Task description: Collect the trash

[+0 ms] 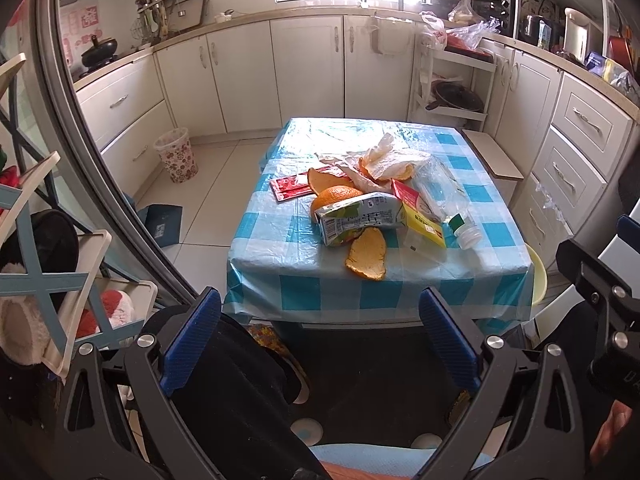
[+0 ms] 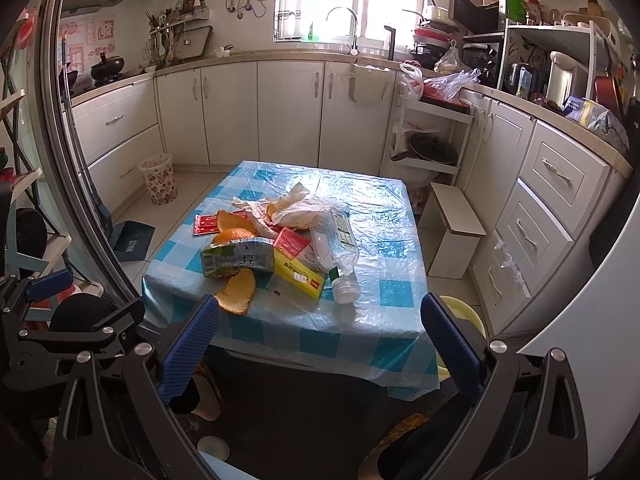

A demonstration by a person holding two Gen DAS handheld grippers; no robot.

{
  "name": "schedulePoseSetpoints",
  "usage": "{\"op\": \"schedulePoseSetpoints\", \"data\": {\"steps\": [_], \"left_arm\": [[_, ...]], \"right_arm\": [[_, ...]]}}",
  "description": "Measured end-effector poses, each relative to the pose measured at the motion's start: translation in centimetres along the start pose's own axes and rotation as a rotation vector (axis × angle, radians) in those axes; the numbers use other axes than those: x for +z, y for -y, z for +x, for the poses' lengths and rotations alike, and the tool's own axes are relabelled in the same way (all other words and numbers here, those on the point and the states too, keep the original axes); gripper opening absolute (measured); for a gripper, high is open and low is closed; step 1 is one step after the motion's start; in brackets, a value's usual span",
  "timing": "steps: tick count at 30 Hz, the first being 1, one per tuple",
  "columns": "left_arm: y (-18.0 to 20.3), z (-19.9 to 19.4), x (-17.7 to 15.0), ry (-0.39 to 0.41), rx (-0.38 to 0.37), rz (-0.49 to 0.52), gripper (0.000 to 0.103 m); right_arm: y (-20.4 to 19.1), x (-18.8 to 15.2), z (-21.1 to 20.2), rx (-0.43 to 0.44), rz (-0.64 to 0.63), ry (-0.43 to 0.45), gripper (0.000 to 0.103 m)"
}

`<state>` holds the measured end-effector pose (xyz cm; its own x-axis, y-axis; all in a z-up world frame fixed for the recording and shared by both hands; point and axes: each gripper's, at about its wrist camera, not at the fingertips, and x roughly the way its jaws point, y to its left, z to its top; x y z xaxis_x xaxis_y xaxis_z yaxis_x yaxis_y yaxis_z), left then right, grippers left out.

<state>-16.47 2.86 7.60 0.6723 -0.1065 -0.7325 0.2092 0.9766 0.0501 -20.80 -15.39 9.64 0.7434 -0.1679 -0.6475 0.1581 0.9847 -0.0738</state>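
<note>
The trash sits in one messy pile around the middle of a small table (image 1: 280,292) covered in a blue-and-white checked plastic cloth. Nearest the front edge there's a curled orange peel (image 1: 367,258), just touching a crushed green-and-white drink carton (image 1: 356,218) lying on its side. Right next to that is a yellow-and-red box (image 1: 420,216), and a clear plastic bottle (image 1: 444,196) lies across it with its white cap end pointing toward the near edge. Behind the carton there's another chunk of orange peel (image 1: 334,196), a flat red packet (image 1: 290,186) off to the left, and a crumpled plastic bag (image 1: 384,156) with more peel tucked in it at the back. Over on the floor by the white cabinets stands a flower-patterned wastebasket (image 1: 177,155), well apart from the table. Both tools hang short of the table: the left gripper (image 1: 320,342) has its blue-padded jaws spread wide with nothing between them, and the right gripper (image 2: 320,346) is the same, wide apart and empty.
</note>
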Motion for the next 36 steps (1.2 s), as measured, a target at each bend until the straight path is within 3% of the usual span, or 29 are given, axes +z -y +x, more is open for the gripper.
{"op": "schedulePoseSetpoints", "data": {"steps": [8, 36], "left_arm": [[0.3, 0.5, 0.0, -0.016, -0.001, 0.006, 0.095], [0.4, 1.5, -0.3, -0.037, -0.001, 0.005, 0.095]], "right_arm": [[0.2, 0.2, 0.6, 0.020, 0.034, -0.040, 0.097], [0.1, -0.3, 1.3, 0.000, 0.018, -0.005, 0.097]]}}
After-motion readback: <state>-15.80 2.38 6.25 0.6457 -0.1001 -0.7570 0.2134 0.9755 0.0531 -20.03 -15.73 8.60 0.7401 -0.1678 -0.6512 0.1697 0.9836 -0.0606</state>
